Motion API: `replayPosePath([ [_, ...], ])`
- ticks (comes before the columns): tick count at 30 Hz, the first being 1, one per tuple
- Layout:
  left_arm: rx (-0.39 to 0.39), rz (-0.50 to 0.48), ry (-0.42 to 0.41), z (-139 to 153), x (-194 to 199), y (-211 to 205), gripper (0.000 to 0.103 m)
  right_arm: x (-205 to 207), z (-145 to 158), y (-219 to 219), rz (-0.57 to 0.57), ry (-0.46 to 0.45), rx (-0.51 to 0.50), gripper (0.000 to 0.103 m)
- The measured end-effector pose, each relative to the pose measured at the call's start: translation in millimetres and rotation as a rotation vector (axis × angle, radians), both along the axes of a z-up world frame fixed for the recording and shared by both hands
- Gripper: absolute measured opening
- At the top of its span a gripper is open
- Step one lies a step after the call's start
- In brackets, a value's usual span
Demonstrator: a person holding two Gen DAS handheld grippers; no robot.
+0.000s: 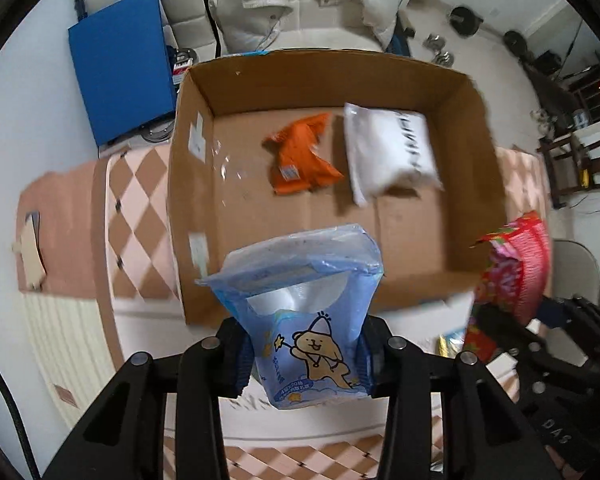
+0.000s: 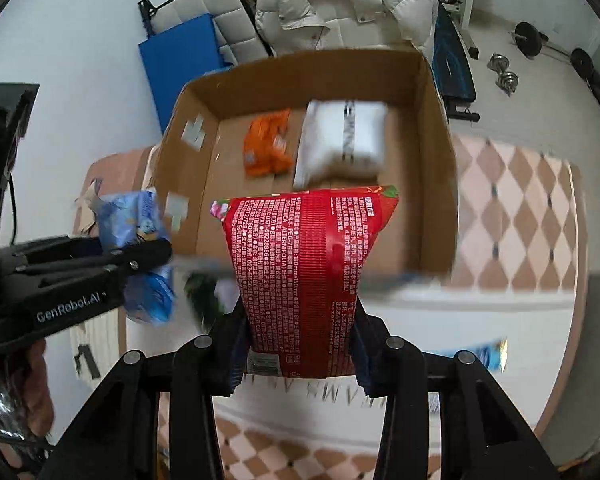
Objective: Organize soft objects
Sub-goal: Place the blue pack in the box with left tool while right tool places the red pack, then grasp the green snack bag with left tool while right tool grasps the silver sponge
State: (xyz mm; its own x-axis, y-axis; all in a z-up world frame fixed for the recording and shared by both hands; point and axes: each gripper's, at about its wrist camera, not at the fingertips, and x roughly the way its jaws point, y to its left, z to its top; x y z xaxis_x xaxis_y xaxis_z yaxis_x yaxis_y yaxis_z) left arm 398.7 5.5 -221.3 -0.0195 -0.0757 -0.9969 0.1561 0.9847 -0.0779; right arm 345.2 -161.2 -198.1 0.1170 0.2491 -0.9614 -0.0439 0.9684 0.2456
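Blue pack (image 1: 306, 320): soft, pale-blue plastic tissue pack with a cartoon bear holding a star wand; crumpled at its top, it stands between the pads above the box's near-left edge.
Left claw (image 1: 306, 360): closed on the lower half of the blue pack, pads pressing both of its sides.
Cardboard box (image 1: 404, 84): open, shallow, brown; it sits on a bed with a pink-and-white diamond cover (image 1: 136, 200).
Orange pack (image 1: 302, 154): crinkled, lying flat on the box floor near the far wall, just left of the white pack.
White pack (image 1: 388, 152): puffy, with a dark printed strip, near the far-right corner of the box.
Red pack (image 2: 304, 276): soft, red, covered in small white print, held upright over the box's near edge.
Right claw (image 2: 300, 344): clamped on the red pack's lower part.
Open room: the near half of the box floor is bare cardboard; the left wall carries white tape patches.
Hard to make out: both views are motion-blurred; the print on the packs is unreadable, and each held pack hides part of the box's near rim.
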Motion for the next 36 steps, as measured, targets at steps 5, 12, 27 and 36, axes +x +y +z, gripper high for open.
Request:
replayPosePath([
  [5, 0.060, -0.032, 0.112, -49.9, 42.6, -4.4, 0.038, 58.0, -35.9, -1.0, -0.022, 0.075, -0.036, 0.045],
  [12, 0.036, -0.009, 0.249, -102.1, 57.9, -6.9, 0.040, 87.0, -95.6, 7.5, -0.015, 0.189, -0.076, 0.045],
  [27, -0.028, 0.062, 0.190, -72.8, 56.3, 4.8, 0.098, 92.5, -109.6, 13.6, 0.028, 0.253, -0.144, 0.103],
  [36, 0.001, 0.101, -0.007, -1.3, 25.3, -2.7, 0.099, 72.5, -64.3, 5.2, 0.006, 0.115, -0.168, 0.103],
])
